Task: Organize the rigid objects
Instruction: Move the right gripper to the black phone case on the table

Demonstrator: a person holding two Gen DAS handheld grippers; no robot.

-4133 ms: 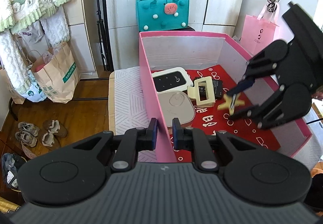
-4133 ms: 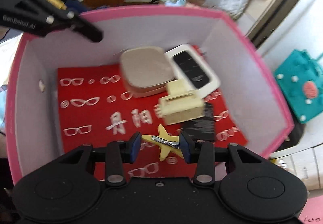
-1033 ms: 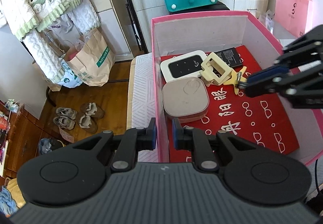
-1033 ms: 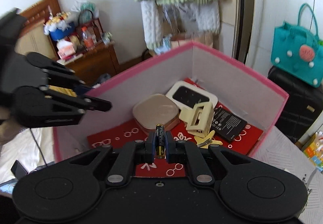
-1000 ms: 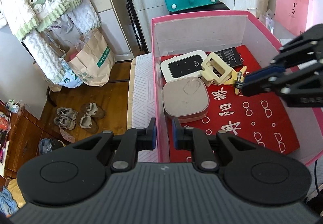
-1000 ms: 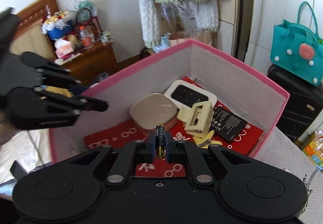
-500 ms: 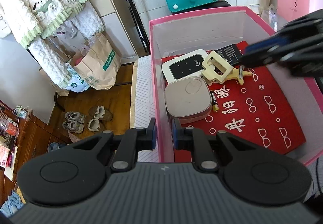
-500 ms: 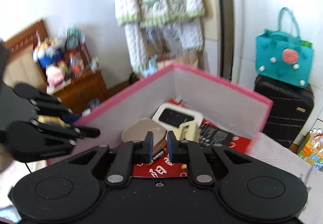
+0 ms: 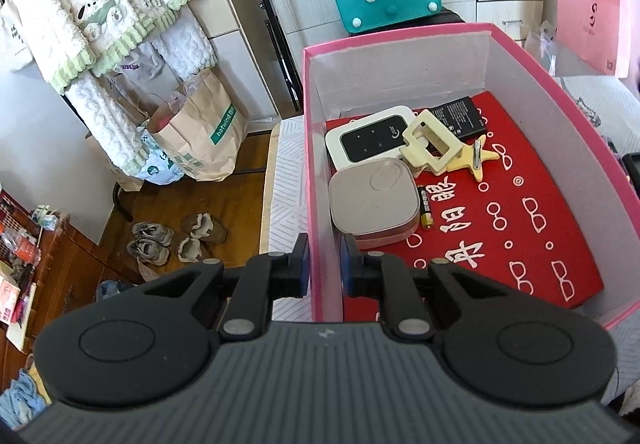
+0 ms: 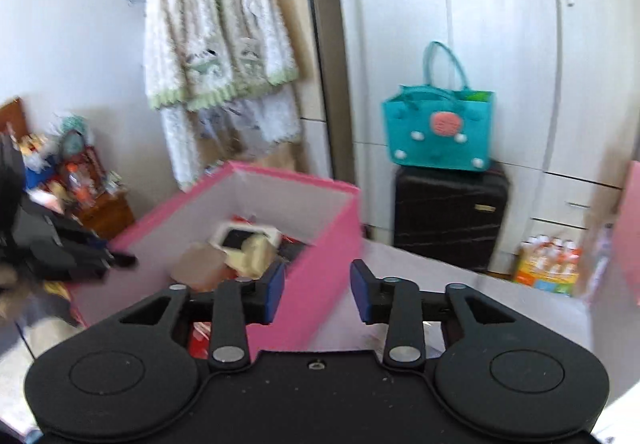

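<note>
A pink box [image 9: 316, 171] with a red liner holds a white pocket router [image 9: 370, 139], a beige square case [image 9: 374, 199], a cream hair claw [image 9: 430, 149], a yellow star clip [image 9: 476, 159], a black battery pack [image 9: 460, 115] and an AA battery [image 9: 425, 207] lying beside the beige case. My left gripper [image 9: 324, 268] is shut on the box's left wall near the front corner. My right gripper [image 10: 318, 296] is open and empty, raised outside the box [image 10: 332, 240] past its right wall.
A teal felt bag [image 10: 438, 131] sits on a black suitcase [image 10: 450, 215] by the white wardrobe. White fluffy clothes [image 9: 100, 15] hang at the left above paper bags [image 9: 200, 131] and shoes [image 9: 176, 240]. A pink paper bag [image 9: 592, 27] hangs at the right.
The right gripper let the AA battery go into the box beside the beige case, opened, and pulled back up and out to the right. The left gripper kept its hold on the wall.
</note>
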